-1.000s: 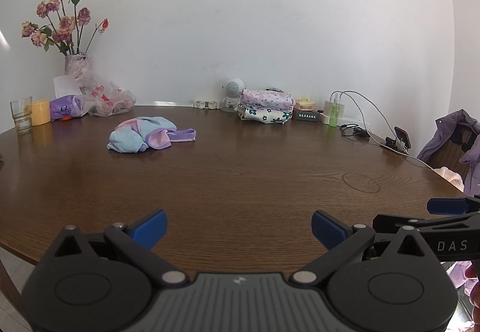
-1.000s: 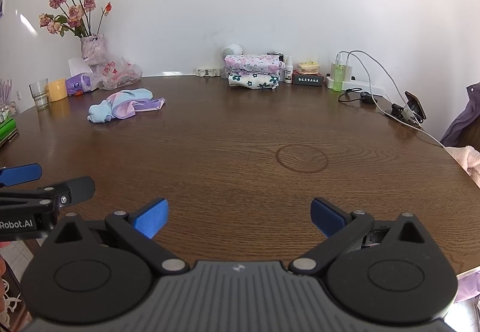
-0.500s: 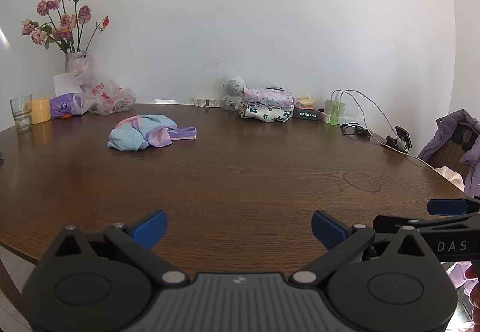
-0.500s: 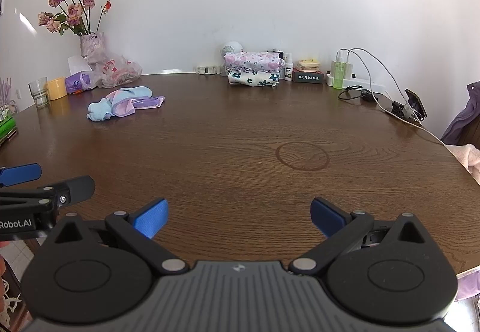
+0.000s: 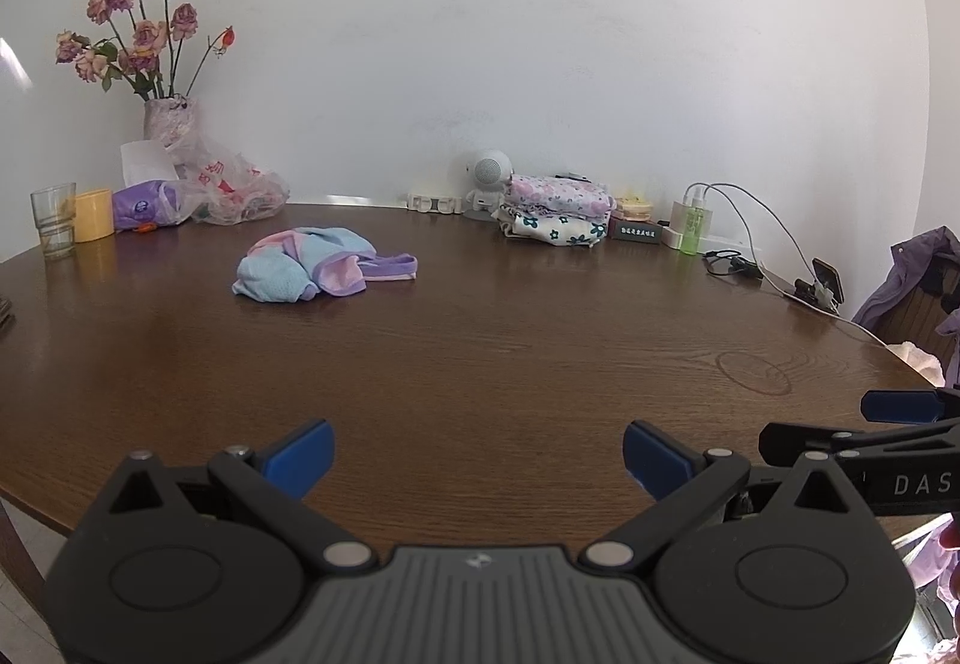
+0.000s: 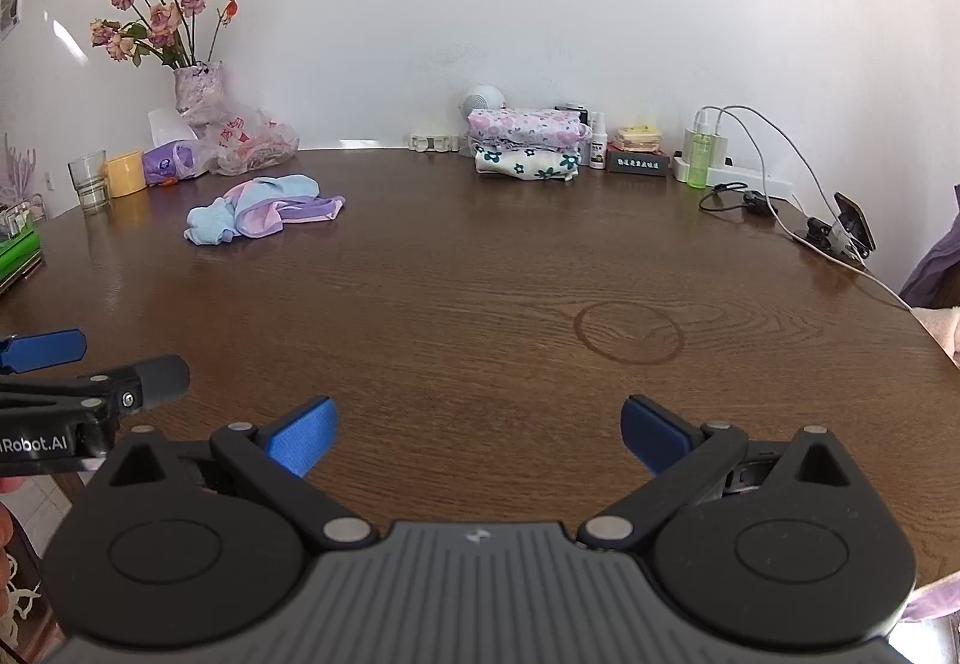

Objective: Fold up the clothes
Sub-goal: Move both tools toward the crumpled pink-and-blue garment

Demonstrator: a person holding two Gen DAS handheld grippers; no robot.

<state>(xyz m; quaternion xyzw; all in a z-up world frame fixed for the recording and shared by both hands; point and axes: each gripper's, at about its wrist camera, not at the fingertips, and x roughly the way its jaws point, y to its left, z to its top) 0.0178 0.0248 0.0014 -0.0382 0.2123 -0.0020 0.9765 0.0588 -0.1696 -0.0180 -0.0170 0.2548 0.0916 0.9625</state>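
Left wrist view shows your left gripper [image 5: 478, 451] spread wide over the near edge of the table [image 5: 480, 352], holding nothing; the crumpled garment [image 5: 315, 271] lies far left, well apart from it; your right gripper [image 6: 478, 433] is likewise spread wide and empty, just beside the left one; a folded stack [image 6: 525, 145] sits at the far edge, near the wall; a vase [image 5: 170, 121] stands far left.
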